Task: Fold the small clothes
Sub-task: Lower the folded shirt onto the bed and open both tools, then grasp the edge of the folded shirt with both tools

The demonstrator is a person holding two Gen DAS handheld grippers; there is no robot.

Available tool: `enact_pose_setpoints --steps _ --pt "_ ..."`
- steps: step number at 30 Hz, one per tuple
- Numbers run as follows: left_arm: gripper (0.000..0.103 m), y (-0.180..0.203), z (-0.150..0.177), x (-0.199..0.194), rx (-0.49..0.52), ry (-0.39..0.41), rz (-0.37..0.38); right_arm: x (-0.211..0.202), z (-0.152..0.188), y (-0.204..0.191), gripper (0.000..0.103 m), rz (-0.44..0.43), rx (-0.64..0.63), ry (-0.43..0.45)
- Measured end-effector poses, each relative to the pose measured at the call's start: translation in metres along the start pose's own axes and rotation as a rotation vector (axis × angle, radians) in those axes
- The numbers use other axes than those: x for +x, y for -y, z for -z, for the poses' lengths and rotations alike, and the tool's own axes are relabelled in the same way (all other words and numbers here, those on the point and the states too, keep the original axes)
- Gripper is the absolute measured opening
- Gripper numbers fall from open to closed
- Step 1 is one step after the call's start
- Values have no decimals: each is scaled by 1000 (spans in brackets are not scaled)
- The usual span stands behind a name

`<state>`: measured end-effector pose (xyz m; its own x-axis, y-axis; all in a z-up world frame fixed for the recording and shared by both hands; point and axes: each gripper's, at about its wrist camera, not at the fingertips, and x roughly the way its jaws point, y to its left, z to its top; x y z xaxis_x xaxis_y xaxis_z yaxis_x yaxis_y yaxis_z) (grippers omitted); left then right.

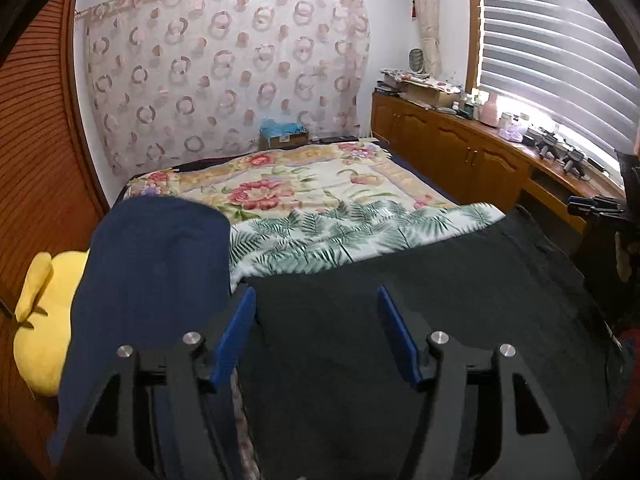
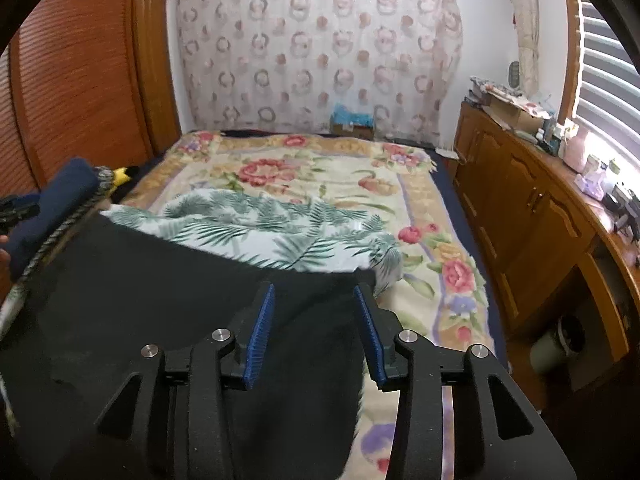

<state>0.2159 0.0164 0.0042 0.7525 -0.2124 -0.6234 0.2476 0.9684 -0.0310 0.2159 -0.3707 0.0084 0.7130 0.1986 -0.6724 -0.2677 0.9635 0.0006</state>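
A black garment (image 1: 400,300) lies spread flat on the bed, its far edge over a white cloth printed with green palm leaves (image 1: 340,232). My left gripper (image 1: 315,292) hovers over the black garment with its blue pads wide apart and nothing between them. A navy blue cloth (image 1: 152,280) sits against the outer side of its left finger. In the right wrist view, my right gripper (image 2: 314,288) is open above the right edge of the black garment (image 2: 160,300). The fabric lies under its fingers and the pads do not press it. The palm-leaf cloth (image 2: 260,224) is just beyond.
A floral blanket (image 2: 320,176) covers the bed. A yellow plush toy (image 1: 44,320) lies at the left by the louvered wooden door (image 1: 36,160). A wooden cabinet (image 2: 520,208) with clutter on top runs along the right, under the window blinds. A cardboard box (image 1: 284,136) stands at the far end.
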Motion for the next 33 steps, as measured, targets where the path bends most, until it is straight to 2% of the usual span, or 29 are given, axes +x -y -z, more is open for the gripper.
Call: enact_pose_setpoints --steps 7,14,21,23,28,33 --pt "64 15 57 -22 -7 -58 42 -33 53 -23 41 -29 40 -35" --pt "64 31 100 -16 8 -139 48 -34 89 -23 41 -53 112 -106" --pt "65 35 118 -6 12 -196 35 -51 96 -26 43 -55 117 -112" --pt "65 35 122 -2 6 -213 31 -46 101 -30 48 -43 110 -136" --pt "65 35 131 6 17 -249 19 -34 115 -37 48 -52 105 -176" --pt "67 36 136 3 9 -239 11 -20 121 -39 48 -29 107 -199"
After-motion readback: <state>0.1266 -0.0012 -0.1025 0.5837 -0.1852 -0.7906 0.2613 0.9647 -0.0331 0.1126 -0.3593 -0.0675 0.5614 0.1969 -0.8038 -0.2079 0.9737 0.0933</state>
